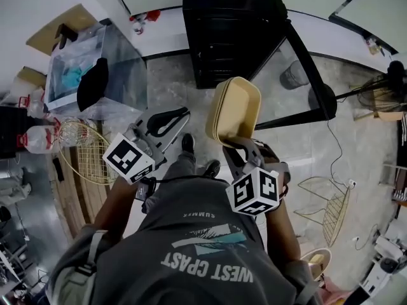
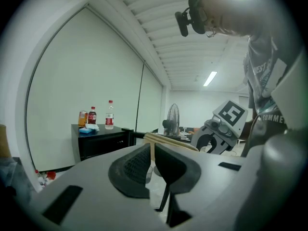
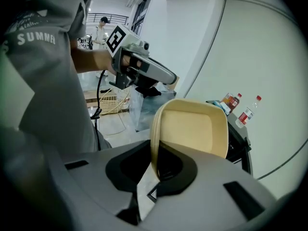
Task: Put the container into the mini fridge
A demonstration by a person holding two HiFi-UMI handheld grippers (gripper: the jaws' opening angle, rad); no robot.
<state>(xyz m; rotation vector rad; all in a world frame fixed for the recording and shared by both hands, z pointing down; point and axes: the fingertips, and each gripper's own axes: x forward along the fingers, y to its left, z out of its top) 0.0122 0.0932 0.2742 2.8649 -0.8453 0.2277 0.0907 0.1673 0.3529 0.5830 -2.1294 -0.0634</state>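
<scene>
Person's right gripper point(image 3: 155, 165) pinches beige container point(image 3: 192, 129) by thin rim; prob light, flexy, may pivot. Left gripper point(image 2: 153, 160) closed, empty. Mini fridge point(image 1: 232, 37) at 12 o'clock.

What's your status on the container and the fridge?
Right gripper shut on beige rectangular plastic container, rim clamped, container standing on edge. Left gripper shut, empty. Black mini fridge ahead, glass door looks open; nothing seen blocking.

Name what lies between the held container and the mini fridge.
Nothing stands there: the head view shows only floor between the container and the mini fridge.
</scene>
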